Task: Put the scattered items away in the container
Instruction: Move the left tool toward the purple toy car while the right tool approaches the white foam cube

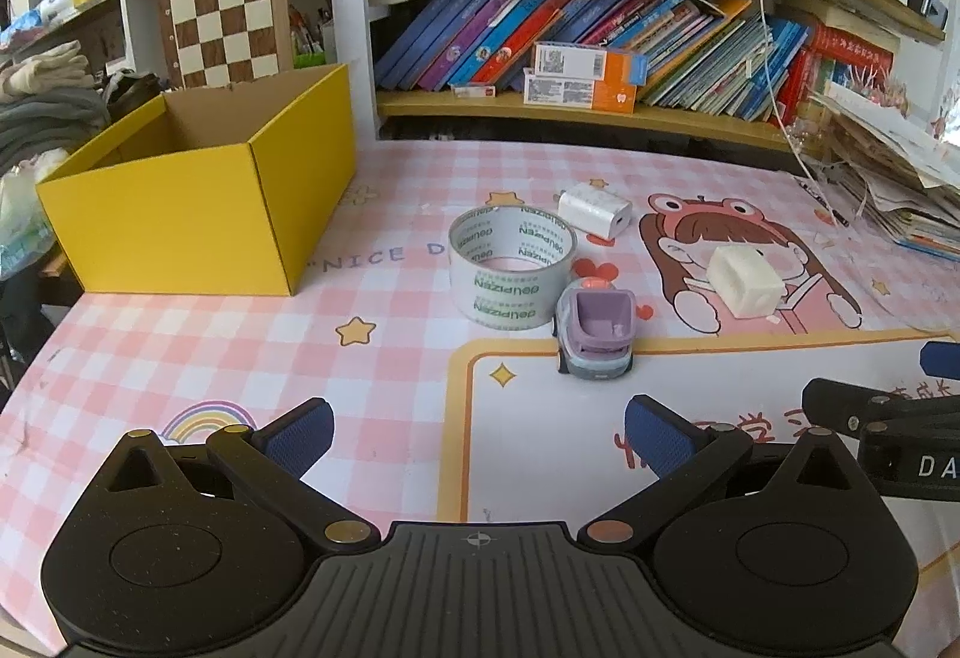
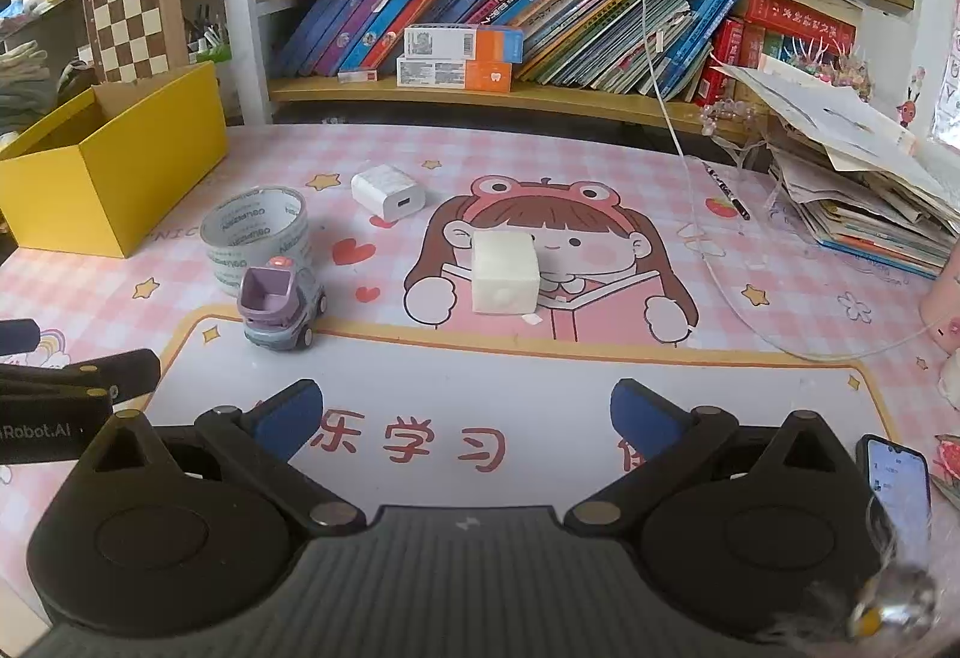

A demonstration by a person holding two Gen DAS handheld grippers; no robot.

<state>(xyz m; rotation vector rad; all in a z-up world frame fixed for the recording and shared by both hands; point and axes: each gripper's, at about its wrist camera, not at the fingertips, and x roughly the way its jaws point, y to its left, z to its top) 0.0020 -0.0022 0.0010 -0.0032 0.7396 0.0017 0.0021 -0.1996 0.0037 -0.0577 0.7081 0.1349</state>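
Yellow cardboard box (image 1: 198, 214) sits open at the counter's (image 1: 180, 358) far left (nothing visible inside). Tape roll (image 1: 512, 266), toy truck (image 1: 594, 337), white charger (image 1: 594, 209) and white block (image 1: 746, 281) lie scattered. Left claw (image 1: 478, 436) and right claw (image 2: 467, 421) gape wide, empty.

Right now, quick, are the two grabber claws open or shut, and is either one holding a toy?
Left gripper: open, holding nothing.
Right gripper: open, holding nothing.

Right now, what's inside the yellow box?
Only bare cardboard walls show inside the yellow box; no item is visible. Its floor is hidden behind the near wall, so the bottom cannot be checked.
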